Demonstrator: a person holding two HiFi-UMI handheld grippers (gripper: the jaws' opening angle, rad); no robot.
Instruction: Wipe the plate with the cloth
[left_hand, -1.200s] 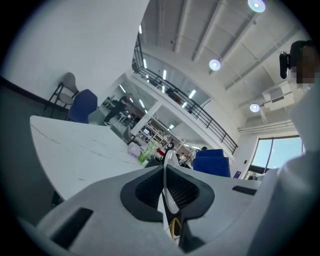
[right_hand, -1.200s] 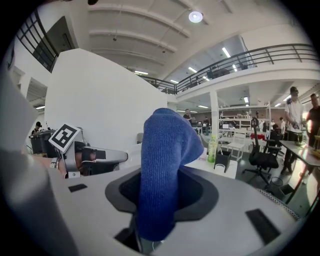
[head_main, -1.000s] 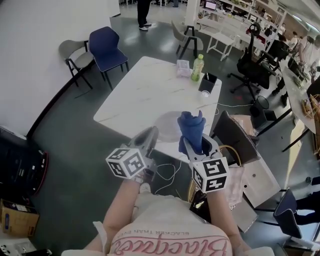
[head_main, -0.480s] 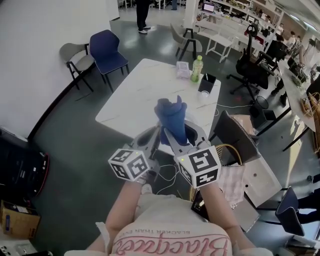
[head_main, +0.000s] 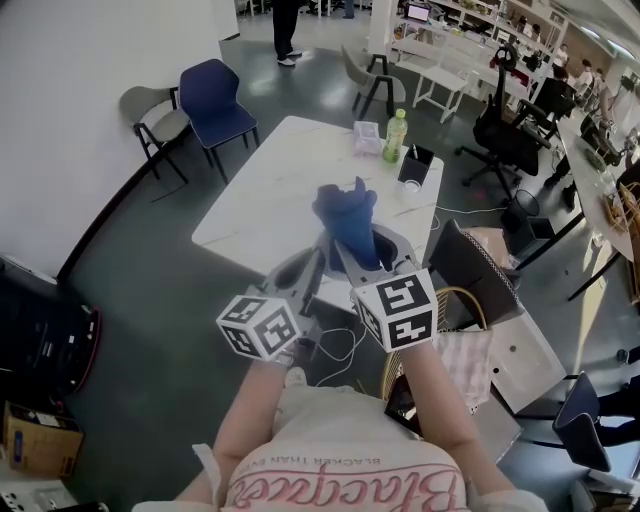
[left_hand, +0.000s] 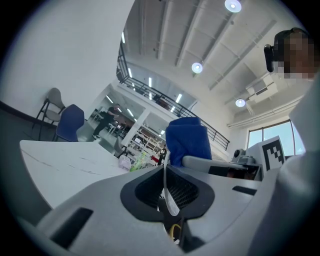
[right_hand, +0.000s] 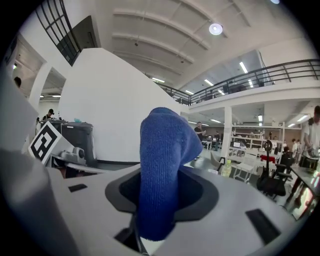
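My left gripper points level and is shut on the thin white rim of the plate, which shows edge-on between its jaws in the left gripper view. In the head view the plate is mostly hidden behind the cloth and the right gripper. The right gripper is shut on a blue cloth, which stands up out of its jaws in a bunched roll. It is close beside the left gripper, and the cloth sits just past the plate's edge. I cannot tell whether the cloth touches the plate.
Both grippers hang over the near edge of a white table. At its far end are a green bottle, a tissue pack and a dark device. A black chair stands right, with blue and grey chairs left.
The right gripper has carried the blue cloth left and a little up, from beside the plate to right next to the left gripper. The left gripper has kept still.
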